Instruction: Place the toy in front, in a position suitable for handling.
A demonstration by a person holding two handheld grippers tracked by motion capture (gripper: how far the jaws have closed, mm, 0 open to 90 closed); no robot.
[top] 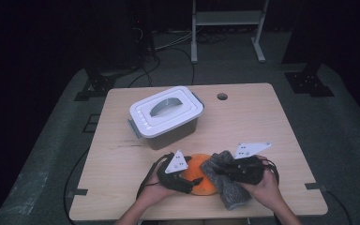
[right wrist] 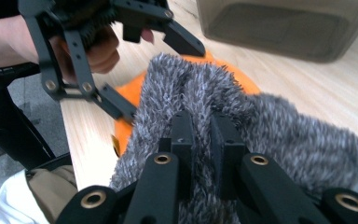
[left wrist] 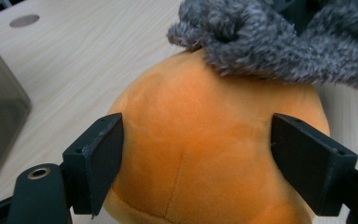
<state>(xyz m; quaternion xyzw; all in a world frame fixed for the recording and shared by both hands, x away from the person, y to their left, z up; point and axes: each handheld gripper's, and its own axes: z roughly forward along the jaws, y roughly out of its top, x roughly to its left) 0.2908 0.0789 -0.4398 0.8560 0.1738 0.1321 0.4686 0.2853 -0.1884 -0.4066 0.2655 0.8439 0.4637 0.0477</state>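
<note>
Black jaws of the right gripper [right wrist: 200, 140] are sitting clenched on a fold of the grey fuzzy cloth [right wrist: 270, 135], the pile bunching up between the two pads in the right gripper view. From that pinch the cloth is spreading outward, one end draping over the orange plush toy [right wrist: 130, 93] and the rest lying across the wooden table [right wrist: 307, 79] toward the person's side. Over in the left gripper view, the left gripper [left wrist: 196, 154] is straddling the orange plush toy [left wrist: 205, 154], its jaws standing wide with one pad against each flank of the rounded body (the left pad is touching the fabric; how hard either one is pressing I cannot tell). The grey fuzzy cloth [left wrist: 270, 42] is resting on top of the toy just beyond those pads. From the high view, both hands are working at the near edge of the table [top: 272, 122], the left gripper [top: 185, 178] and right gripper [top: 225, 169] close together over the toy [top: 198, 174] and the cloth [top: 229, 187]. Farther back, well apart from them, a grey storage box [top: 168, 133] is standing with its white lid [top: 166, 111] on.
</note>
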